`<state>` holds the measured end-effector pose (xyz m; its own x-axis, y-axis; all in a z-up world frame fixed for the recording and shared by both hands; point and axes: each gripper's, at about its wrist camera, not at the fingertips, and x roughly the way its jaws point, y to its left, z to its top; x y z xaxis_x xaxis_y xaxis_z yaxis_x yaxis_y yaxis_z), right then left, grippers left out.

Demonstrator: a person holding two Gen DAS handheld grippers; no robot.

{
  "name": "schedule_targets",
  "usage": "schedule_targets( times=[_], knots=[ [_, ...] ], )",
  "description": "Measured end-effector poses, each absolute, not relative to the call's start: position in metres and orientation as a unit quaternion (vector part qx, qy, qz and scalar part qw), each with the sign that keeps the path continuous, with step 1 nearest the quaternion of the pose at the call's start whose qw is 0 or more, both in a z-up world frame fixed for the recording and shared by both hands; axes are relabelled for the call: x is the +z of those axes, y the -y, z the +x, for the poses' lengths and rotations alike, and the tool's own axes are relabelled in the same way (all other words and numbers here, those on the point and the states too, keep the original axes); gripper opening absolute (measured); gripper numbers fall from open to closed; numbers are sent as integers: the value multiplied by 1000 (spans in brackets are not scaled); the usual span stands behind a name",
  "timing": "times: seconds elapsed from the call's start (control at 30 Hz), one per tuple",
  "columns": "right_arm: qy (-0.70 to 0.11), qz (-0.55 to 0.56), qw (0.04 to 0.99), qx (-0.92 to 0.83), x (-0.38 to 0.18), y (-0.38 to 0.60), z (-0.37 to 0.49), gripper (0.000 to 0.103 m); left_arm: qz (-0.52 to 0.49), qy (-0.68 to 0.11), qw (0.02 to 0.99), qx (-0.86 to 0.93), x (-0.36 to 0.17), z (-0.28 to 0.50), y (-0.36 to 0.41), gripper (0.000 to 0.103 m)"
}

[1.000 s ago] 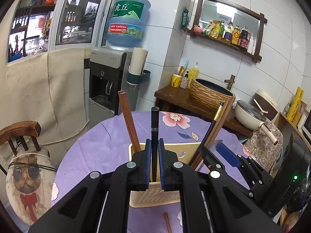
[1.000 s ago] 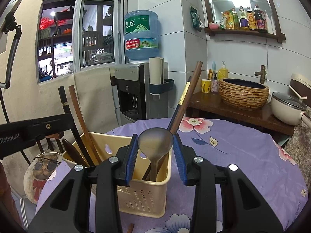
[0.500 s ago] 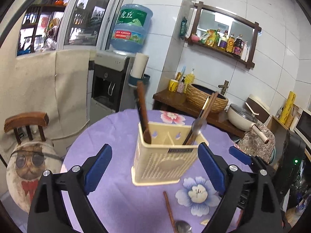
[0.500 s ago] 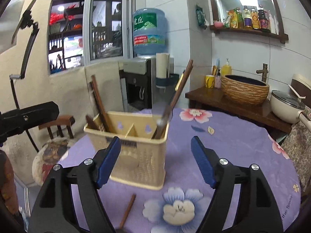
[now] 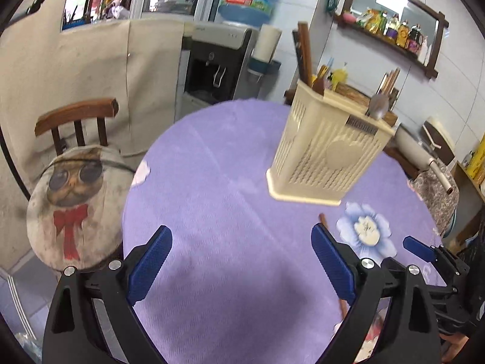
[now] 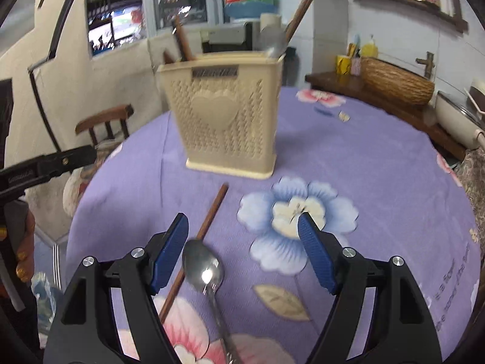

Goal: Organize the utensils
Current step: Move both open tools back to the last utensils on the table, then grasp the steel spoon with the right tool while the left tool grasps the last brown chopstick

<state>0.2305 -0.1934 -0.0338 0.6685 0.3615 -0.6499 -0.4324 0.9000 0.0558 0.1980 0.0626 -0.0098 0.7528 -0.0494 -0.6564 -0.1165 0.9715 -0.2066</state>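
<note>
The right gripper hangs with fingers wide and empty over the spoon and chopstick — probably next for the holder; the left gripper is also wide, empty.

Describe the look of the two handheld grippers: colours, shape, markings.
The left gripper and right gripper both have matte black angular plastic arms with silver screws and blue ribbed finger pads. No cables are visible. White lettering on the left gripper's side is blurred.
</note>
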Motion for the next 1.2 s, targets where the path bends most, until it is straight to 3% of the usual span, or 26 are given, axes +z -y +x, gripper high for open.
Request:
schedule_targets(
  times=[0.2,0.73,0.9,1.2],
  knots=[
    [-371,-76,891,249,-56,172,221,72,-115,-368,922,19,-26,195,-63,91],
    [-421,-79,863,267,-79,159,236,51,-111,-378,919,7,-30,194,-51,91],
    [-421,-85,863,268,-78,158,238,39,-108,-381,918,3,-30,194,-47,91],
    [-411,-51,871,264,-70,169,239,39,-101,-388,916,-5,-32,198,-40,90]
  ],
)
